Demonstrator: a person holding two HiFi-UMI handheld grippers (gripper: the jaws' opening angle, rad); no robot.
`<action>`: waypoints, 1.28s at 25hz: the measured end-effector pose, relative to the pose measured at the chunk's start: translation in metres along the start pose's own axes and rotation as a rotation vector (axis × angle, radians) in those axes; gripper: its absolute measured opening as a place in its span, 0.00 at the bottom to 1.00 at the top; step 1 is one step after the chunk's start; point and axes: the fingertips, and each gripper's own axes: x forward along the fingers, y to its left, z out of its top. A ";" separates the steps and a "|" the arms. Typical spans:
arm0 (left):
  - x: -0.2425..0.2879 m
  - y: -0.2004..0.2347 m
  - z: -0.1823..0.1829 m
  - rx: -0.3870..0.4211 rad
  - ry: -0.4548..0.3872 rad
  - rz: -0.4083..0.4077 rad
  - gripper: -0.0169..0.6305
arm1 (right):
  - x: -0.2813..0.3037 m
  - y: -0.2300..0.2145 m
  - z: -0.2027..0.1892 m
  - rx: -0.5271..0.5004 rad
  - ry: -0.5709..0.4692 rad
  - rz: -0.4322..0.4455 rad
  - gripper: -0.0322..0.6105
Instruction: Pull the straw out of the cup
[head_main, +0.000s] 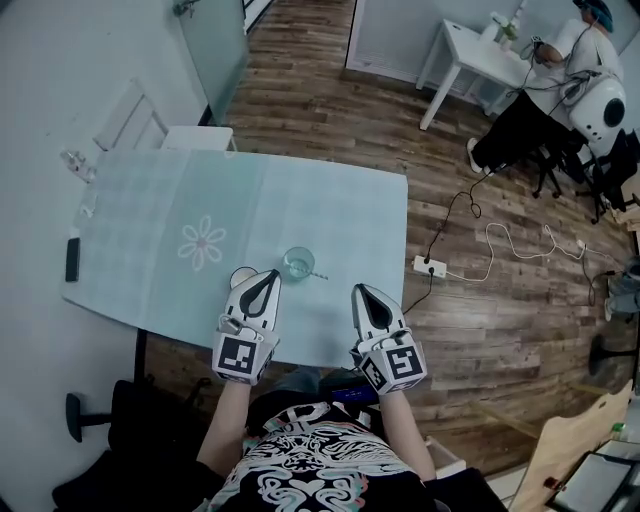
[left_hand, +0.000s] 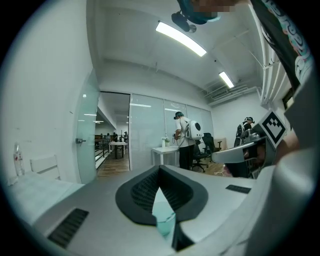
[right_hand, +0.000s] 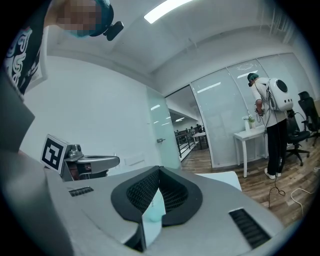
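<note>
**Both hand-held grippers shut and empty, straw in the cup**

So the cup (head_main: 297, 262) sits on the surface (head_main: 340, 200), close to the front edge, on a pale cloth (head_main: 150, 230) with a flower print. It's a clear one, seen from almost straight above. The straw (head_main: 317, 274) is in it and pokes out over the rim to the right.

The left hand-held gripper (head_main: 272, 274) is just beside the cup, on its left and a bit nearer the person. The tips are close to the rim, but I can't tell if they touch it. In the left gripper view the jaws are pressed together at the tip with nothing gripped.

The right hand-held gripper (head_main: 357, 290) is to the right of the cup, clearly apart from it, over the front edge of the surface. Its jaws are closed too and it holds nothing.

Other stuff:
- A small round white thing (head_main: 242, 275) peeks out left of the left hand-held gripper; no idea what it is.
- A dark phone (head_main: 72, 259) lies at the cloth's left edge.
- A power strip (head_main: 430, 266) lies on the wooden floor (head_main: 480, 320) to the right.
</note>
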 end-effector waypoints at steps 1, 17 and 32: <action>0.002 0.000 -0.001 -0.002 -0.002 0.001 0.02 | 0.001 -0.002 -0.002 0.002 0.007 -0.004 0.09; 0.023 -0.025 -0.023 0.061 0.097 0.022 0.05 | 0.035 -0.016 -0.013 0.001 0.091 0.152 0.09; 0.050 -0.066 -0.063 0.207 0.190 -0.108 0.21 | 0.049 -0.021 -0.029 -0.017 0.143 0.271 0.09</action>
